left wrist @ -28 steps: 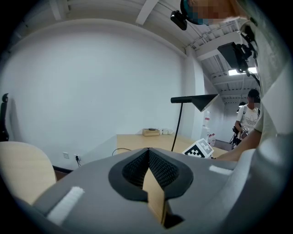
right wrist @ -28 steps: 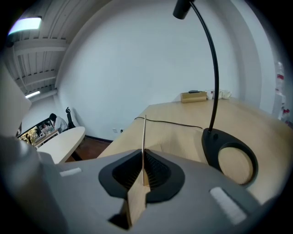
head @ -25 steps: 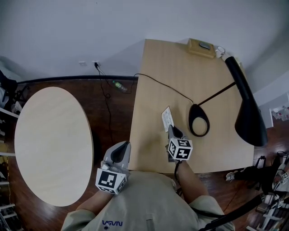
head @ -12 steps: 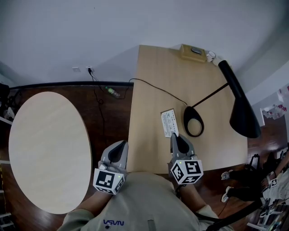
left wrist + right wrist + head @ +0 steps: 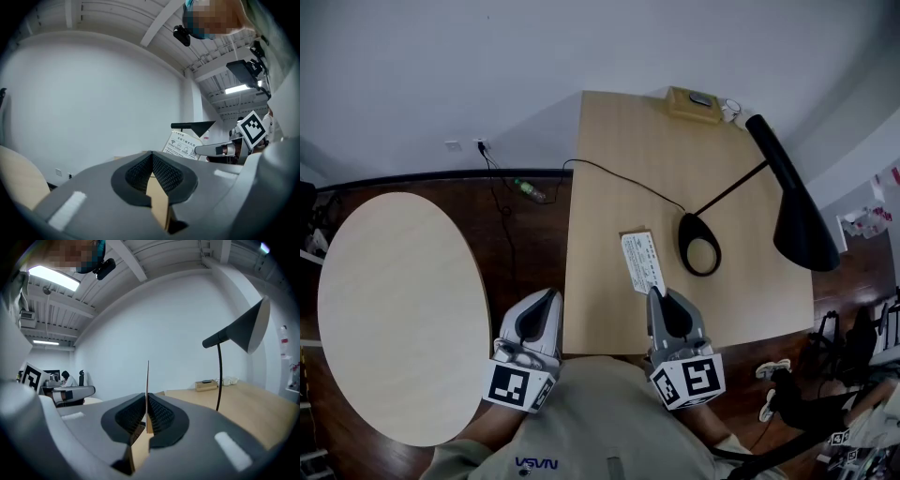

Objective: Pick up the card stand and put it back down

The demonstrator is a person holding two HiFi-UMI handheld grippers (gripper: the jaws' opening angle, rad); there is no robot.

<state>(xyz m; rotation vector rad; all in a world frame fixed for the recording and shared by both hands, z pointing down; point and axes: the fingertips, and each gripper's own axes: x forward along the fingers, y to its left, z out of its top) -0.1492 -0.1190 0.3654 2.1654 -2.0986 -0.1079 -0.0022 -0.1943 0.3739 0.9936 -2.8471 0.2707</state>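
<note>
1. Right gripper (image 5: 655, 293): I read it as clenched on the card stand (image 5: 641, 262). The right gripper view shows the thin card edge-on, upright between the pads.
2. Card stand position: near the front edge of the worktop (image 5: 619, 169), at 12 o'clock from the right gripper. The lamp base (image 5: 698, 245) sits just beside it at 3 o'clock.
3. Left gripper (image 5: 553, 296): clenched, nothing between its pads, off the worktop's front corner at 9 o'clock of the right gripper.

In the head view, the print on the card stand (image 5: 642, 262) is too small to be read, and the small things beside the box (image 5: 694, 101) at the upper centre cannot be identified. In the right gripper view the card stand is seen only edge-on, its lower part hidden within the right gripper (image 5: 146, 401).
</note>
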